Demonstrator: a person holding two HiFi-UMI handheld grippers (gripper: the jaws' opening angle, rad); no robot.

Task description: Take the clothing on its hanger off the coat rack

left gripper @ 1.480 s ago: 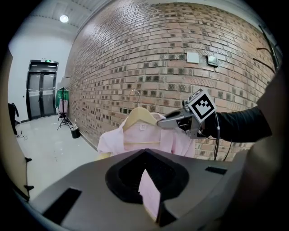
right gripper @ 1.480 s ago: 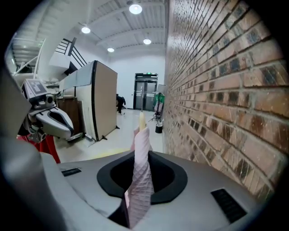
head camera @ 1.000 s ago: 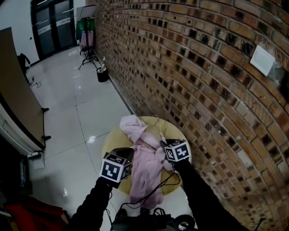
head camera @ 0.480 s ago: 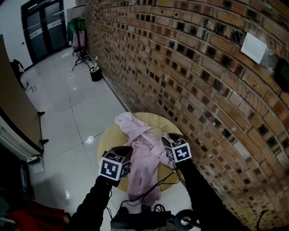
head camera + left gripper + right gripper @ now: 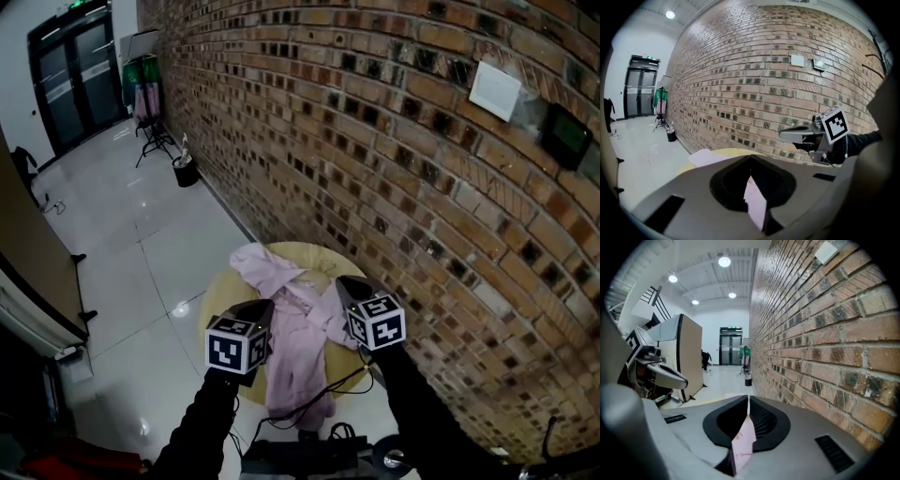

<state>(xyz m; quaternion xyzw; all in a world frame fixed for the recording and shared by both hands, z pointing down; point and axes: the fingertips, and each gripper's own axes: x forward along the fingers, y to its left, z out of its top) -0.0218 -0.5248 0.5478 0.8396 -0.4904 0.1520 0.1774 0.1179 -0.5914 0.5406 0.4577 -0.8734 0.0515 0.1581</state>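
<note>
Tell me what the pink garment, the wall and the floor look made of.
Pink garment: soft thin fabric, matte; it folds and drapes limply.
Wall: rough brick, mortar joints visible.
Floor: likely polished tile, glossy; it mirrors the lights.

Dim; ceiling lamps (image 5: pixel 724 261) reflect off floor (image 5: pixel 122 216); fisheye-warped edges.

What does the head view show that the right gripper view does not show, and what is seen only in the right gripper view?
Only the head view: the whole pink garment lying on the round yellow table, a black cable below it, and the right gripper from outside, with its marker cube. Only the right gripper view: the ceiling lamps, and a fold of the garment pinched between the right gripper's jaws, which have just been closing. Both: the brick wall, the left gripper and the dark double door.
</note>
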